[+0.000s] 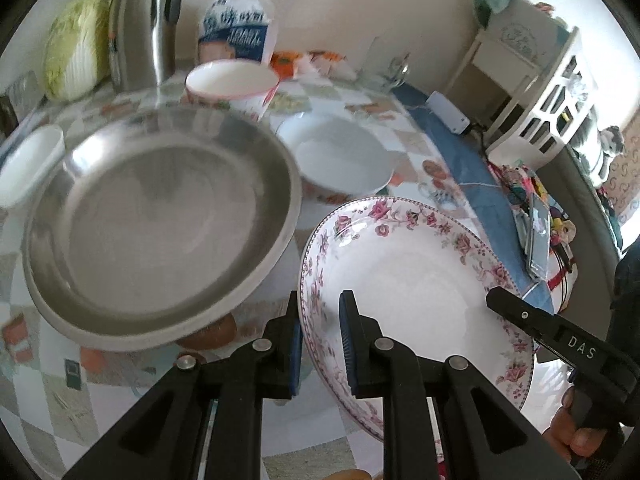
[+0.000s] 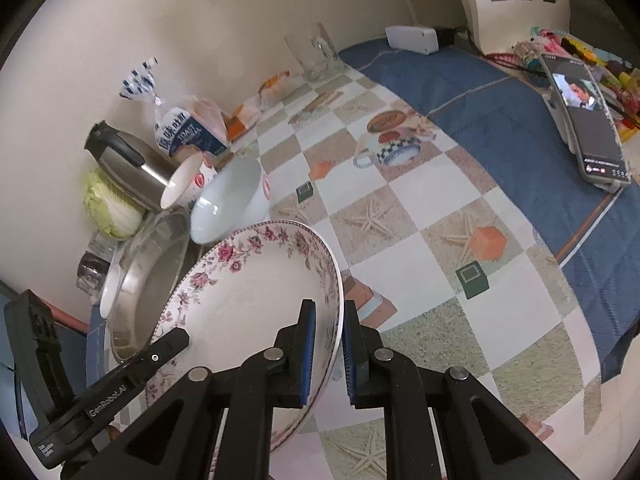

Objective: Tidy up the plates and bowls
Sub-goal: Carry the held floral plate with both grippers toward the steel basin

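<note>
The flowered plate (image 1: 416, 292) is up off the checkered table (image 2: 400, 216), tilted. Each of the 2 tools bites its rim. The left gripper (image 1: 320, 344) pinches the edge at 9 o'clock. The right gripper (image 2: 328, 354) pinches the edge at 3 o'clock. The big metal pan (image 1: 160, 224) sits at 9 o'clock from the plate. A white bowl (image 1: 340, 156) sits at 12 o'clock.

The floral plate (image 1: 420, 292) is tilted, its rim between the pads of both hand-held grippers. Beside it the steel plate (image 1: 160, 224) lies on a white plate. Behind stand a white bowl (image 1: 340, 160) and a red-rimmed bowl (image 1: 232, 80).
</note>
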Available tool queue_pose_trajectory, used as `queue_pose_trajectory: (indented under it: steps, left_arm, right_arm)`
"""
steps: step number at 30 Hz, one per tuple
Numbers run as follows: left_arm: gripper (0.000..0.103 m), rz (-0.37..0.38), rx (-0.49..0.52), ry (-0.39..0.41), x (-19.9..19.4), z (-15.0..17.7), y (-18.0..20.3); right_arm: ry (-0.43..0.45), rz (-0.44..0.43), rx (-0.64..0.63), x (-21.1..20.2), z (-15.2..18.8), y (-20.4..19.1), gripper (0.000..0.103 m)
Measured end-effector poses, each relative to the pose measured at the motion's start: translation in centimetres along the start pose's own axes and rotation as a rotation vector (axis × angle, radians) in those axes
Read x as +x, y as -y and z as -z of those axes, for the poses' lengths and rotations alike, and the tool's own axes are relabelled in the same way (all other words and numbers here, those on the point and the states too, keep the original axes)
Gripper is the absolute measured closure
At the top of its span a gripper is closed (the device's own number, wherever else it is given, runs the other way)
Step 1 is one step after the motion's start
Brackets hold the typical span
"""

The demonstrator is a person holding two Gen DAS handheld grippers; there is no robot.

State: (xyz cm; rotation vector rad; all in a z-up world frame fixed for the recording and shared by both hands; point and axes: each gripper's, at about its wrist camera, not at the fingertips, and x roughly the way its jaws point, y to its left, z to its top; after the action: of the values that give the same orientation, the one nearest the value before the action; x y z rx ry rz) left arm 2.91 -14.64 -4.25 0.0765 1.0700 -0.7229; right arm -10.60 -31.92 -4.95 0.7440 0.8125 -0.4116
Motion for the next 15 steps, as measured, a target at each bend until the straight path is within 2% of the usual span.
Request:
queue_pose_trajectory:
  steps: [6, 15]
  left_arm:
    - [0.085, 0.003, 0.013, 0.055, -1.9, -0.8, -0.2]
    - [0.085, 0.002, -0.009, 0.094, -3.2, -1.8, -2.4]
  right_arm:
    - [0.047, -0.016, -0.006, -1.1, -0.2, -0.8, 0.089]
    - [0.053, -0.055, -0.031, -0.9, 0.1, -3.1, 0.089]
